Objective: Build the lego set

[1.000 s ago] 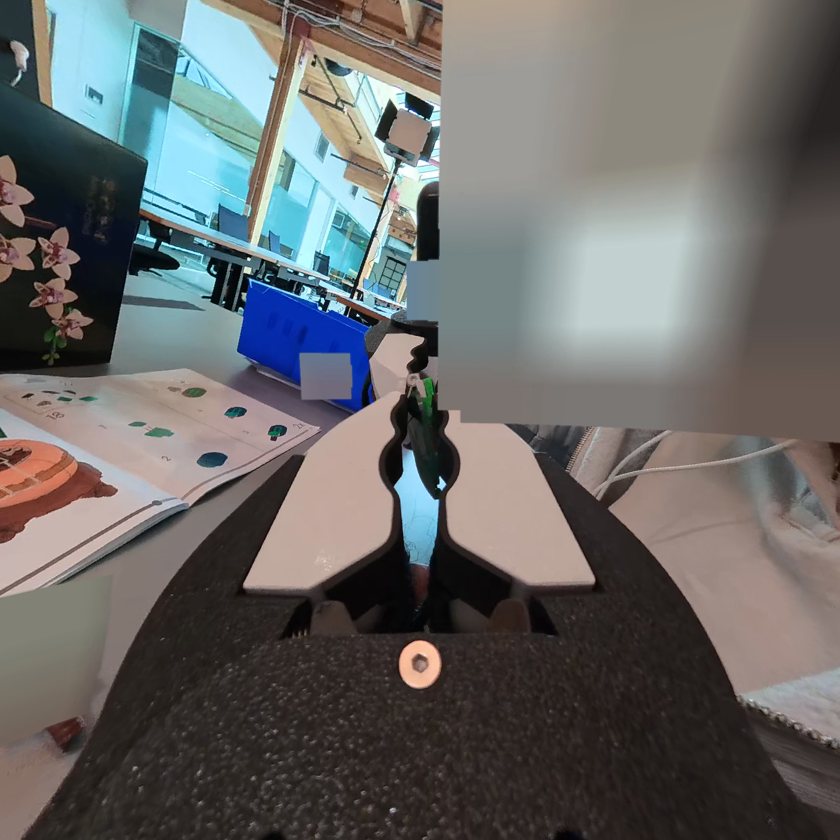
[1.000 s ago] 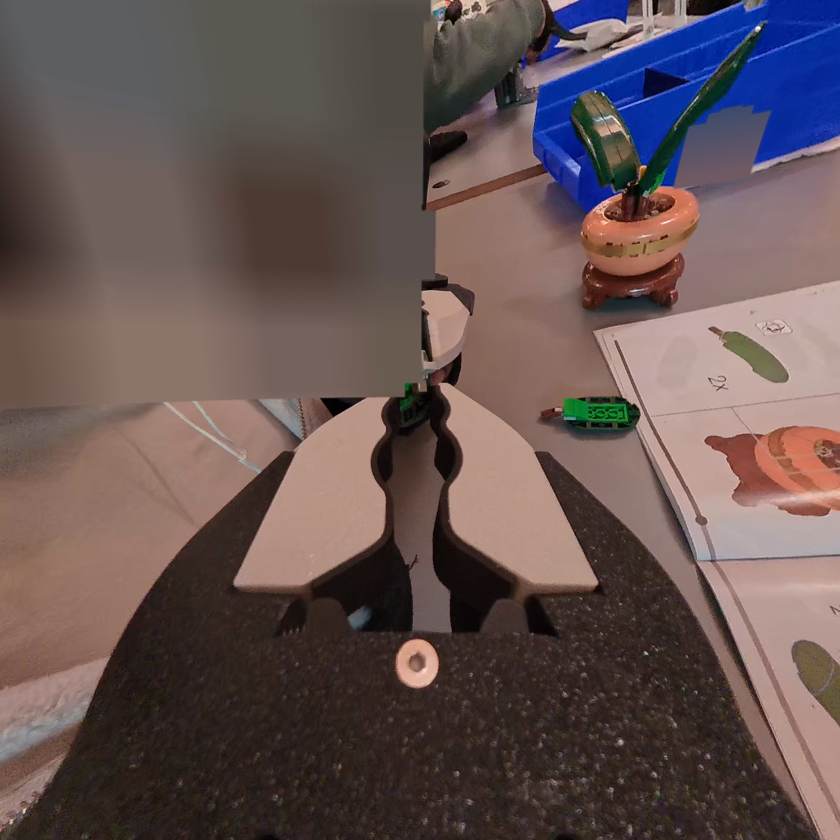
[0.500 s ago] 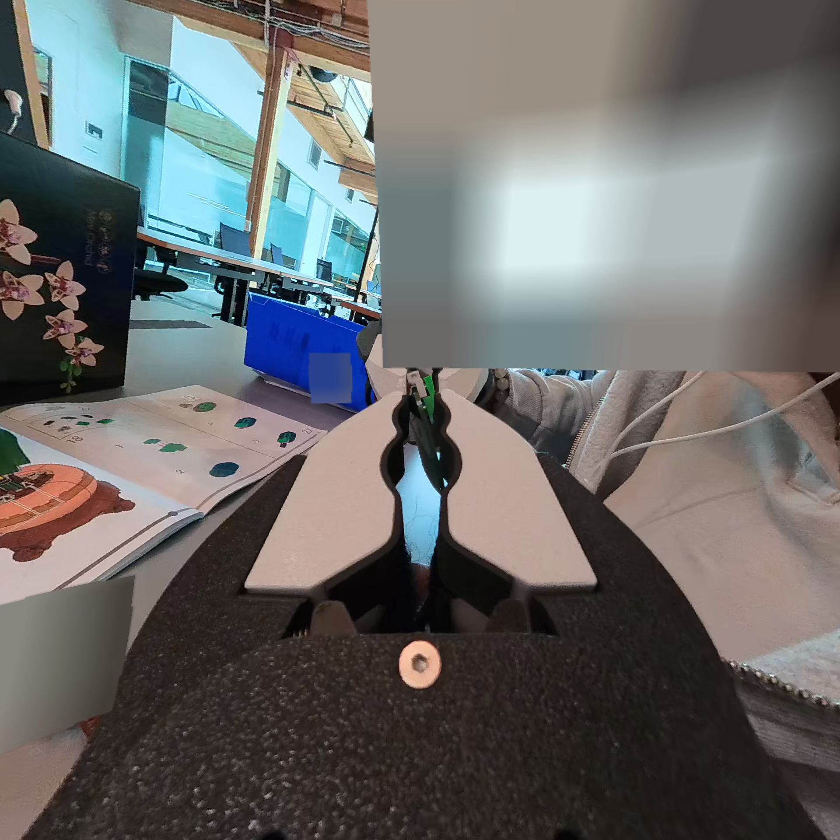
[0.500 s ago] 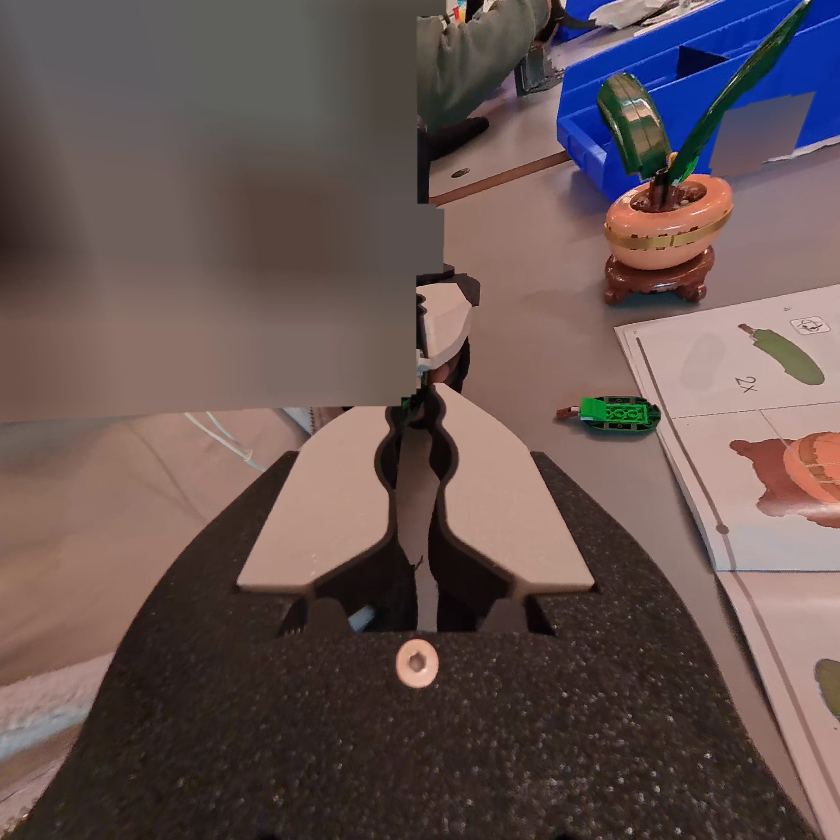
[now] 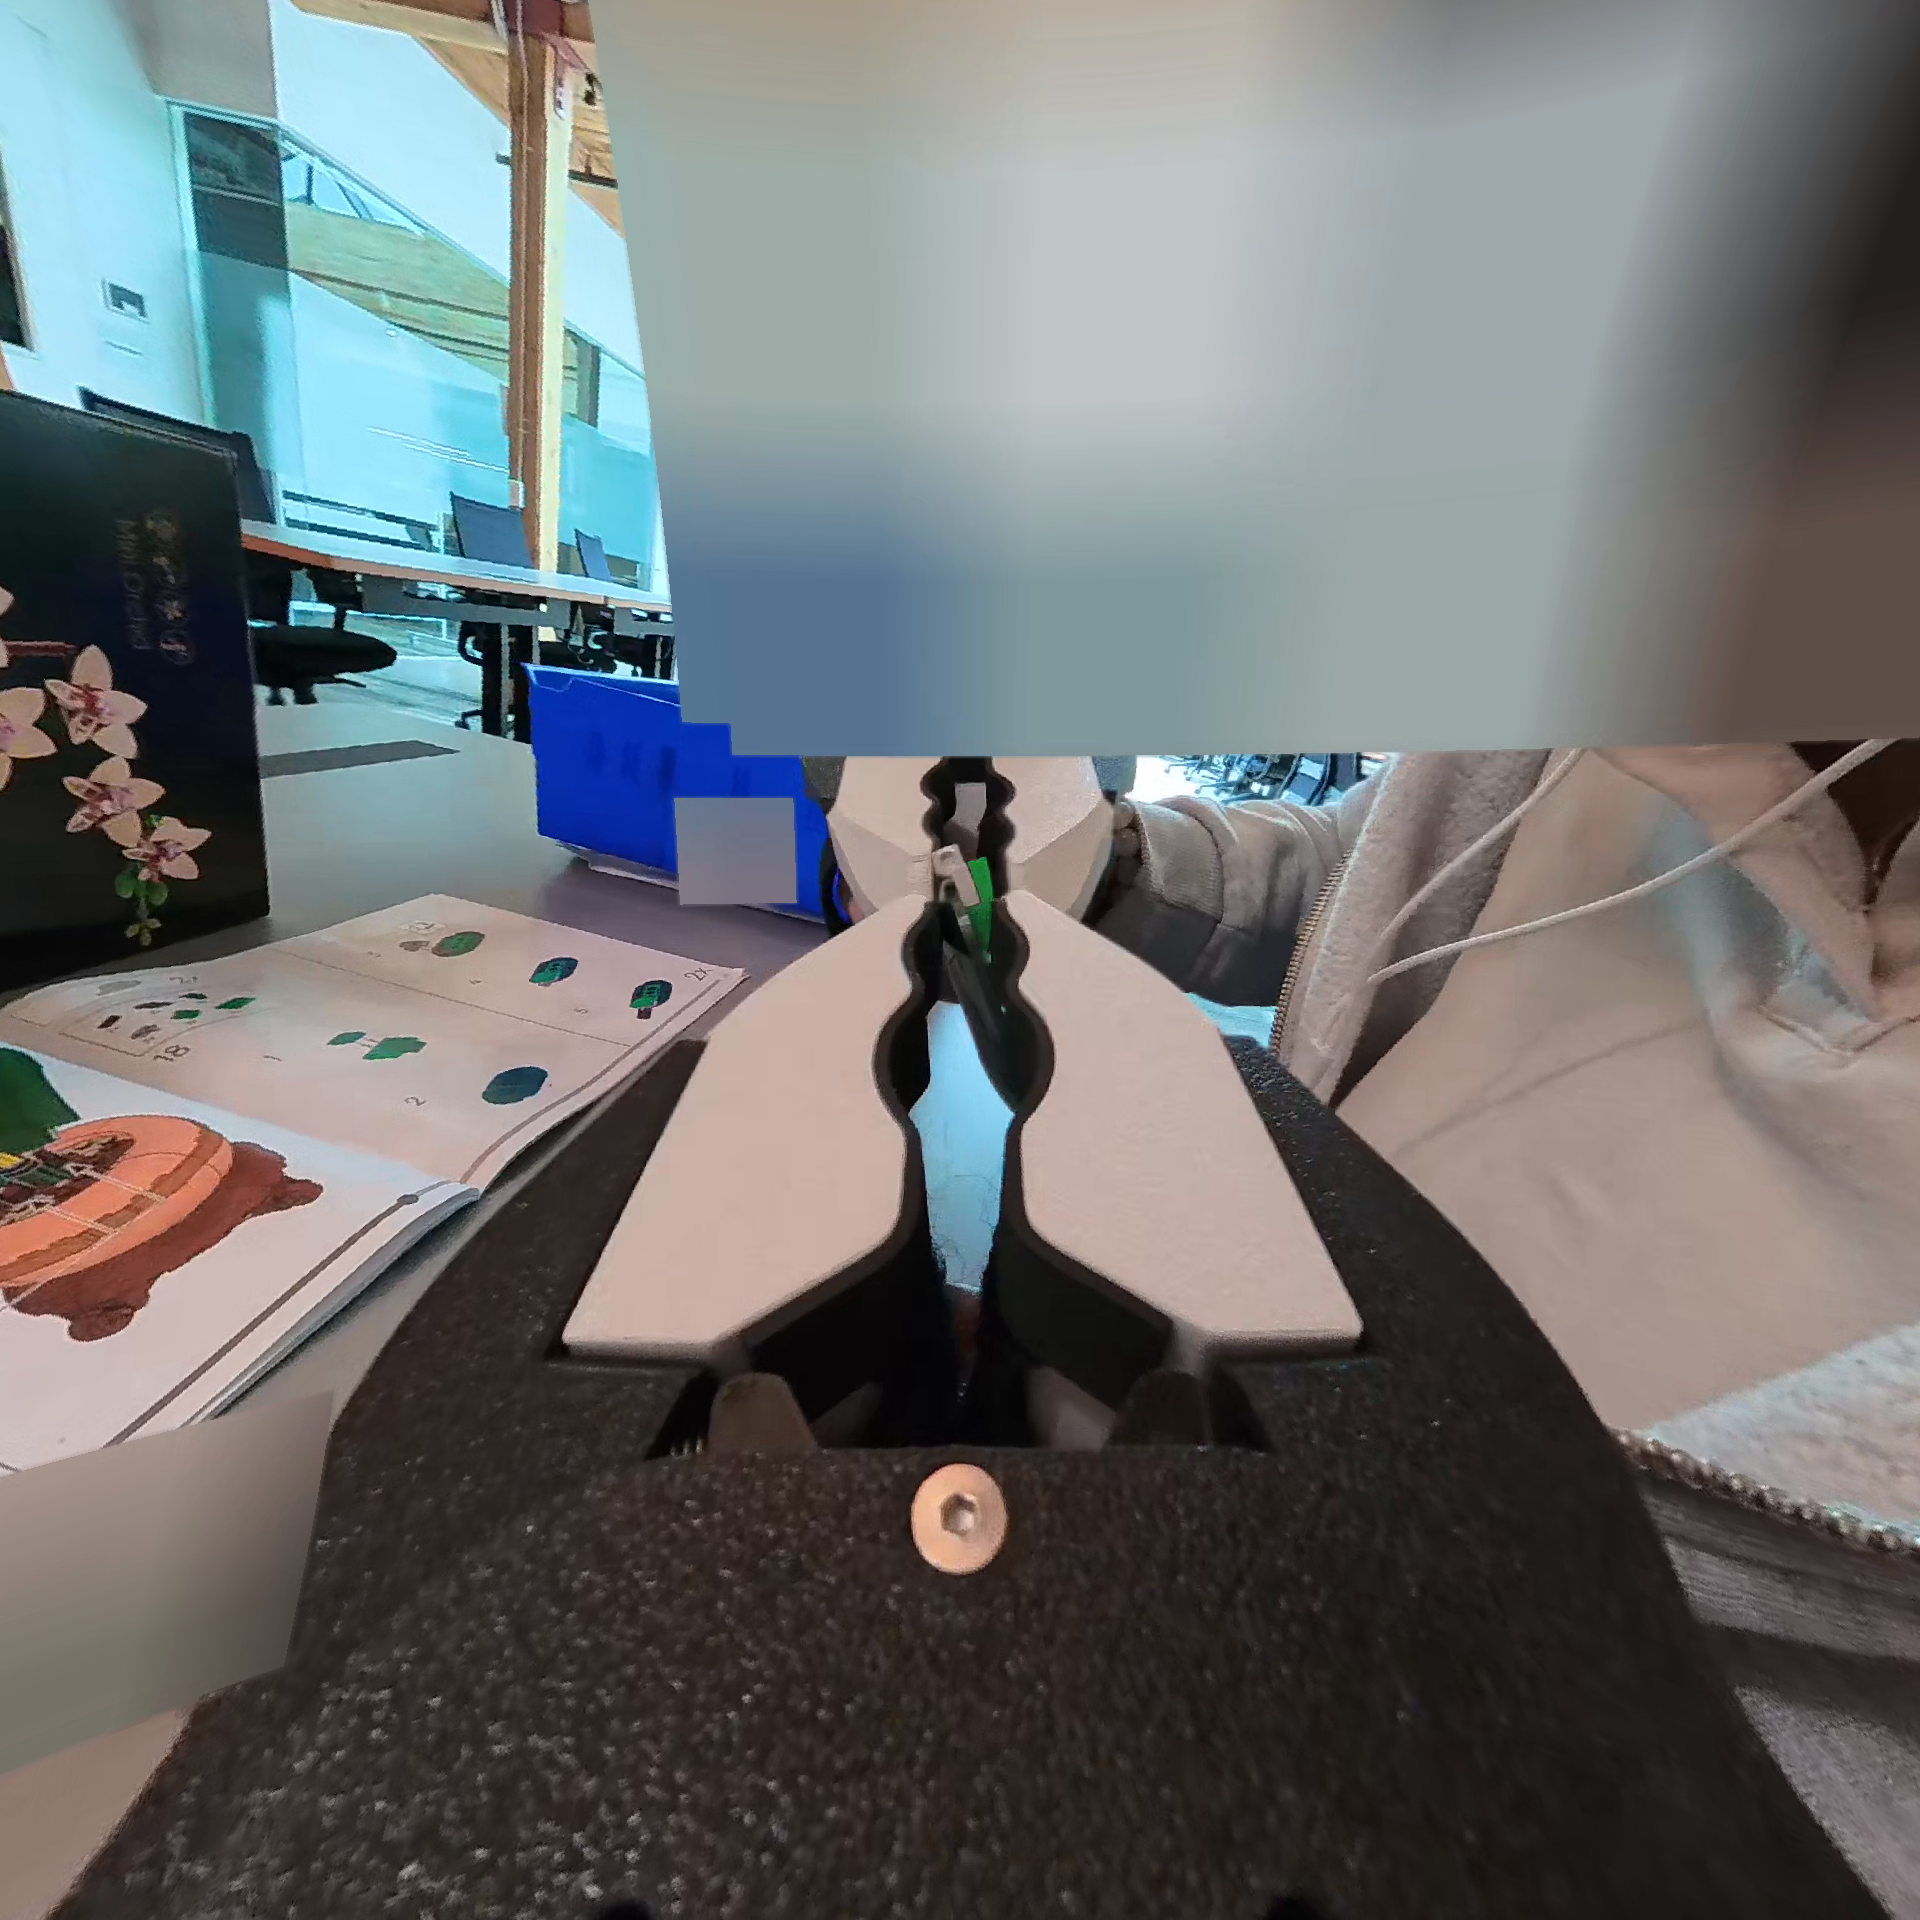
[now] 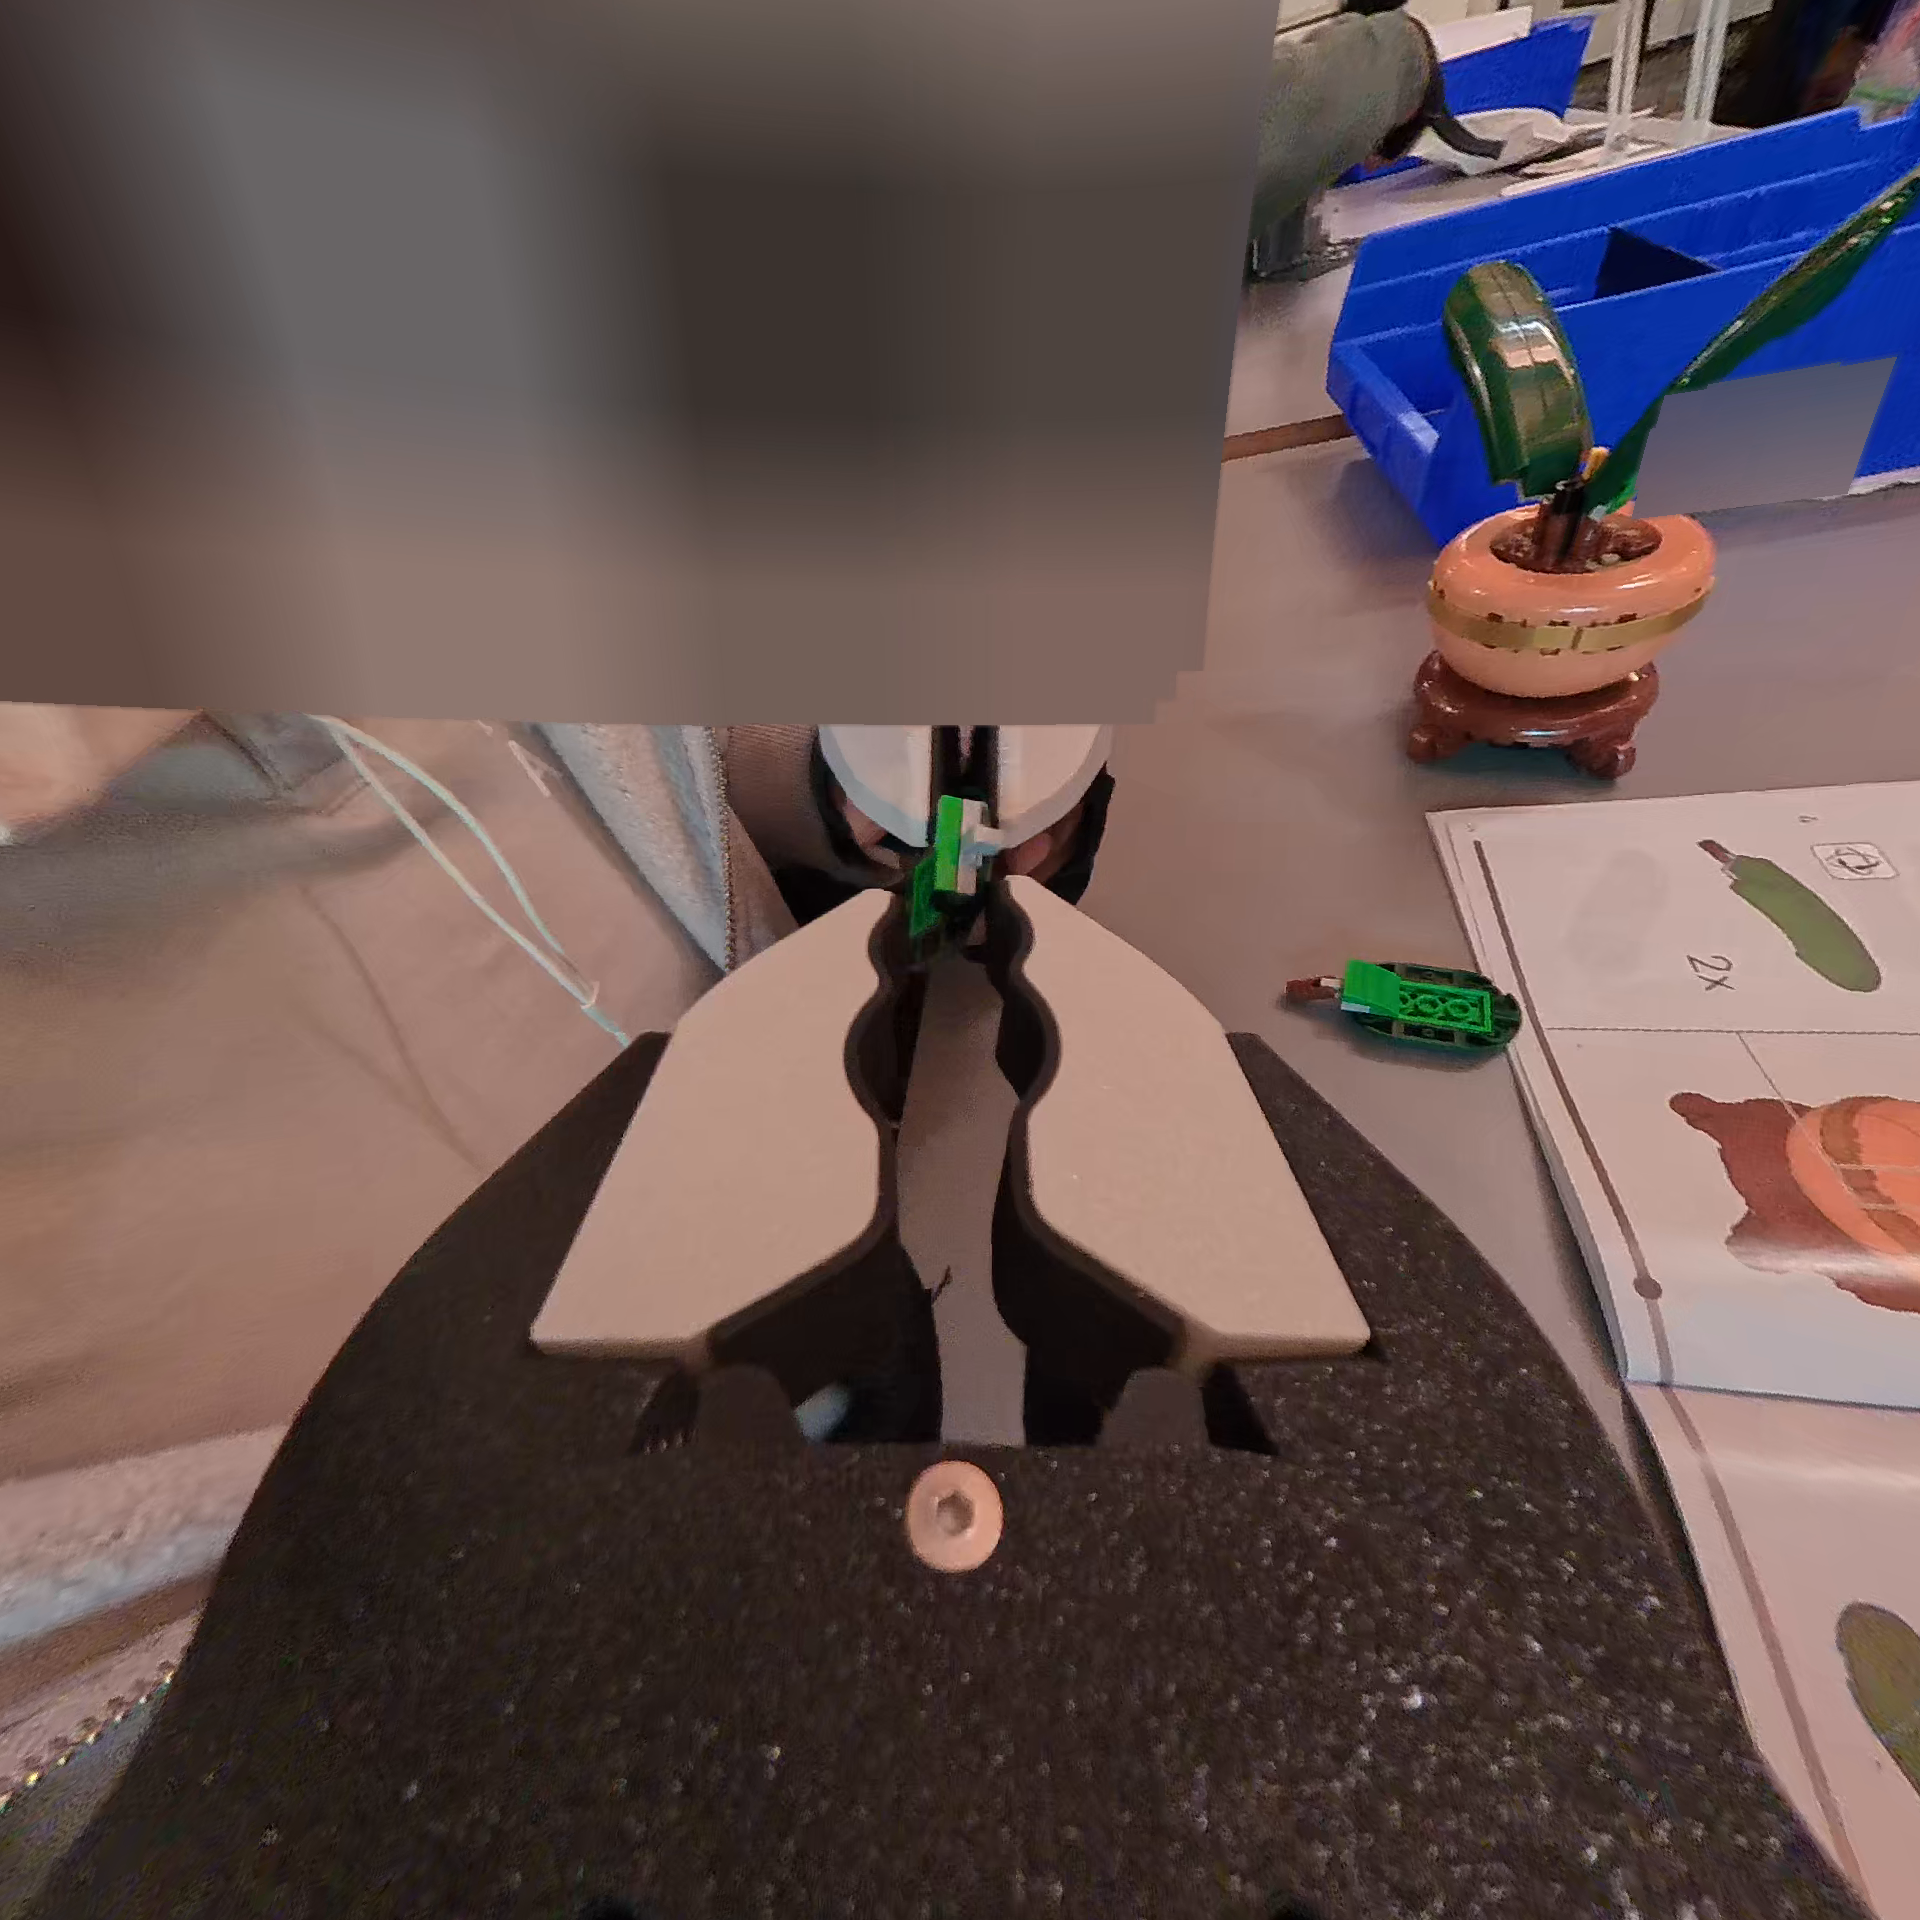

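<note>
green leaf piece upright, long axis vertical | left tongs clamp it | right tongs clamp it

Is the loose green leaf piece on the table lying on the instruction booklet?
No, the green leaf piece lies on the bare table just beside the booklet.

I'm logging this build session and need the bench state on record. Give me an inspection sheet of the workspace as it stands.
Surface: grey table, mostly bare near the pot.
Job's things: green leaf piece held in the air between both grippers; second leaf assembly lying flat beside the open instruction booklet; potted plant model upright with two leaves.
Clutter: blue bin; black set box.
Grippers: left gripper and right gripper, tip to tip, both shut on the leaf piece.
Cables: white cord across the person's hoodie.
Surroundings: open office, desks, another person's sleeve.
</note>
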The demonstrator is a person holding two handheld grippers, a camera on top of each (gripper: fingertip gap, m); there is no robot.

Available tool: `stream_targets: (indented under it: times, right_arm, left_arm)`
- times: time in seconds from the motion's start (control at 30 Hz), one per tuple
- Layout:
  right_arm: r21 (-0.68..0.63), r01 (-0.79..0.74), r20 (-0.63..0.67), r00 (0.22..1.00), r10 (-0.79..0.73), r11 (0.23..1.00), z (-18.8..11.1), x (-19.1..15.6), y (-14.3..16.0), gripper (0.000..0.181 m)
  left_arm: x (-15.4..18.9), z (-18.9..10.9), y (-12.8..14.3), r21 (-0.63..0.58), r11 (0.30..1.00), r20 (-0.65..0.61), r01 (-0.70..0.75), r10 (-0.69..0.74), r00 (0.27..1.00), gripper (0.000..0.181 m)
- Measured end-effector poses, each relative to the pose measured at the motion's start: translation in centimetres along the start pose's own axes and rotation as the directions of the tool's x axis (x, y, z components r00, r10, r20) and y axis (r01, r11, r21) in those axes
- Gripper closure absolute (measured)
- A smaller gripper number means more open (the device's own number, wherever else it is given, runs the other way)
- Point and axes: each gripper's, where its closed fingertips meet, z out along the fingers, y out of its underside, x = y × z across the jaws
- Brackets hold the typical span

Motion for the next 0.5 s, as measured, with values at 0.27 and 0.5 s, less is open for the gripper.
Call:
stream_targets:
  times: [0.27,0.5]
  right_arm:
    - [0.039,-0.017,-0.009,1.0,0.018,0.999,-0.2,0.4,-0.4,0.169]
    - [-0.002,-0.086,-0.027,0.996,0.085,0.996,0.1,1.3,0.8,0.172]
  left_arm:
    - [-0.2,-0.2,0.5,-0.057,0.996,-0.039,0.062,-0.065,0.997,0.174]
    - [-0.8,-0.2,1.5,-0.115,0.992,-0.03,0.047,-0.051,0.998,0.174]
